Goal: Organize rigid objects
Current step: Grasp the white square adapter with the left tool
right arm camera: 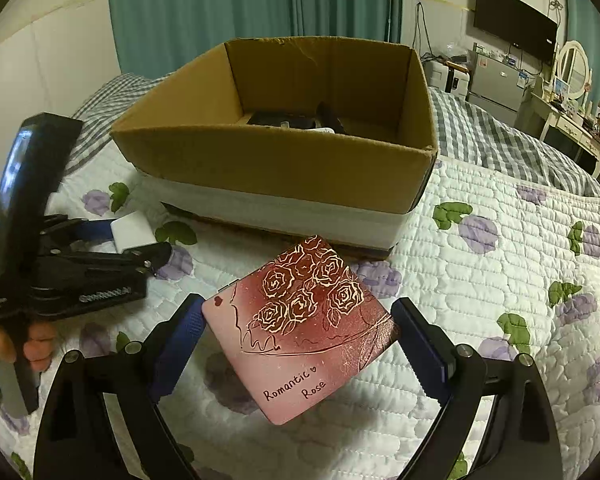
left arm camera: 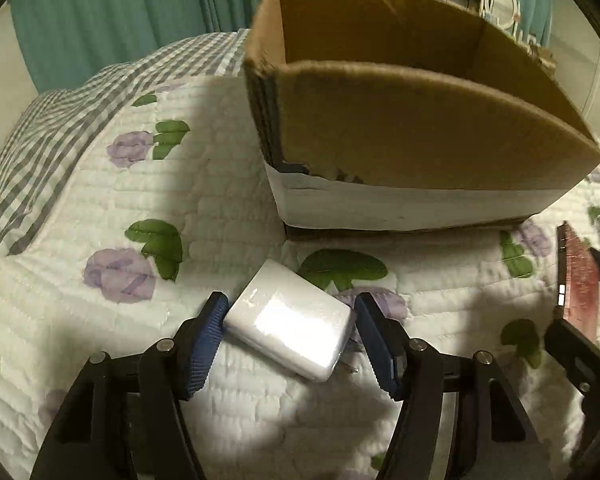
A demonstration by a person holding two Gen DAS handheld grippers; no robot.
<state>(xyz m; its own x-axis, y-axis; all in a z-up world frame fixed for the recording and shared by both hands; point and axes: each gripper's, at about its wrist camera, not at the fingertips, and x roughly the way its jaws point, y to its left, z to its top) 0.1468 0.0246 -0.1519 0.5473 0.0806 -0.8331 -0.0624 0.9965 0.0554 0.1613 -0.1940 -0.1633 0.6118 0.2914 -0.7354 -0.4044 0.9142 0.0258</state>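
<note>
Gripping across its width, the right gripper [right arm camera: 296, 344] holds a flat square pink-and-red case [right arm camera: 300, 328] printed with outlined roses and the words "Romantic Rose", its blue ribbed pads [right arm camera: 180, 340] pressed to opposite edges and the case tilted clear of the bed. Largest of all is the white quilted bedspread [left arm camera: 100, 208], puffy in stitched rows with purple flowers and green leaves. On it stands an open brown corrugated cardboard box [right arm camera: 284, 160] with a white band round its base; dark items lie inside, too shadowed to identify. Just in front of the box's near left corner lies a glossy white rounded plastic charger block [left arm camera: 292, 320], resting on the quilt between the left gripper [left arm camera: 288, 344] pads; the left pad touches it, the right stands just beside, so no firm hold shows.
</note>
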